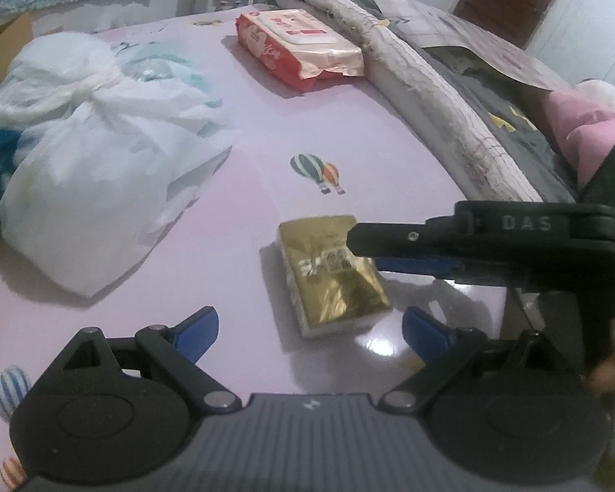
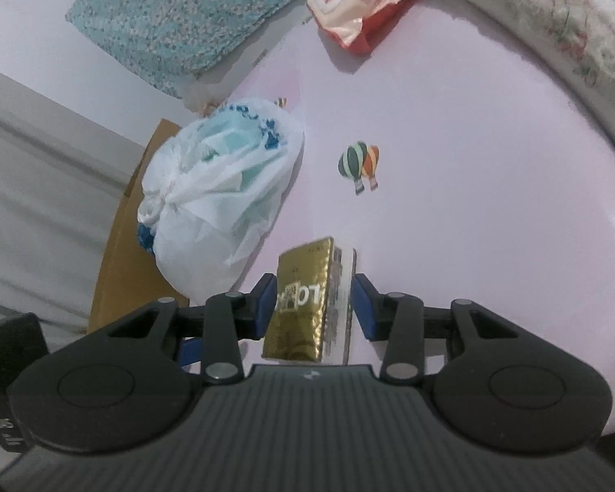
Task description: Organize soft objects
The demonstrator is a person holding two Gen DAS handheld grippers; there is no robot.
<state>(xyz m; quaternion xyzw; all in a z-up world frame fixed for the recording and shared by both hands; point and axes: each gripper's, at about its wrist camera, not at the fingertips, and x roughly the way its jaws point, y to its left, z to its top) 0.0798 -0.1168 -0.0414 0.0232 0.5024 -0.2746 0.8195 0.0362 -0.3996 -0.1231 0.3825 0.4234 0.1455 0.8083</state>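
Note:
A gold foil tissue pack (image 1: 332, 274) lies low over the pink tabletop (image 1: 246, 131). My right gripper (image 1: 365, 252) reaches in from the right, rolled on its side, and is shut on it. In the right wrist view the gold pack (image 2: 303, 307) stands on edge between both blue pads (image 2: 266, 307), which press its faces. My left gripper (image 1: 311, 334) hovers just short of the pack's near end, open wide, its blue fingertips (image 1: 197, 332) clear of the pack. A knotted white plastic bag (image 1: 94, 156) (image 2: 221, 197) holds soft teal things. A red wet-wipes pack (image 1: 299, 49) (image 2: 361, 4) lies farther back.
A rolled white quilt (image 1: 430, 94) (image 2: 553, 20) runs along the table's right side, with grey sheeting and a pink cloth (image 1: 586, 135) beyond. A cardboard box (image 2: 123, 246) stands off the left edge behind the bag. A teal speckled fabric (image 2: 192, 12) lies at the back.

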